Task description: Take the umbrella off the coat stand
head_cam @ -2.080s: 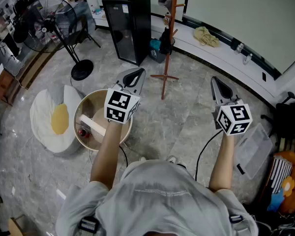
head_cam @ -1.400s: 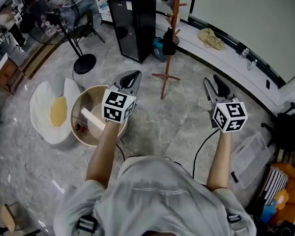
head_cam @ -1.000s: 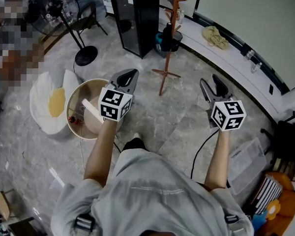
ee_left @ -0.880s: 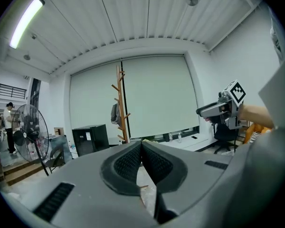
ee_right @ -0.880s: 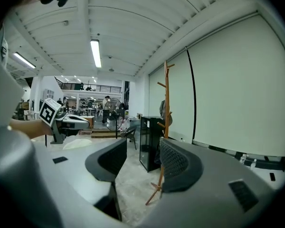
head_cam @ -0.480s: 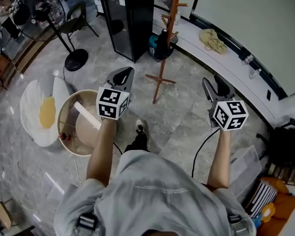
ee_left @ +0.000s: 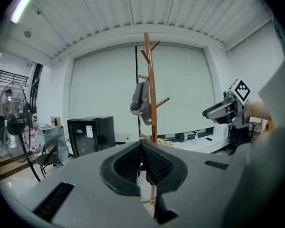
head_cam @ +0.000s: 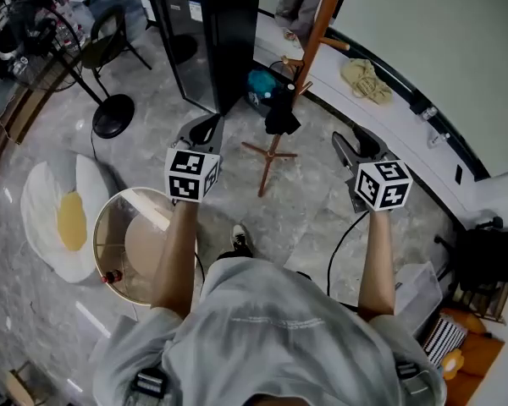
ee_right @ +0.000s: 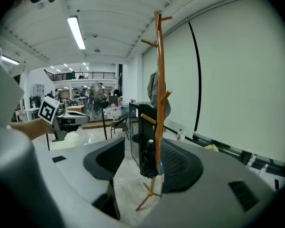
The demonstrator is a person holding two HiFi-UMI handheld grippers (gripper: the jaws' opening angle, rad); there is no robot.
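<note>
Here, the folded black umbrella [head_cam: 281, 110] hangs on a low peg of the wooden coat stand [head_cam: 320, 25], on the far side of both grippers and well apart from them. The right gripper [head_cam: 356, 145], jaws spread and opening on nothing, faces it; the left gripper [head_cam: 201, 131] is pressed together, empty. A clean approach likely means pinching the umbrella's body, then lifting it clear of the peg.

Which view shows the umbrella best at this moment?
The right gripper view: the umbrella hangs side-on against the stand, unblocked. The head view shows it from above, small and dark. The left gripper view shows the stand's top, but the umbrella is mostly blocked.
</note>
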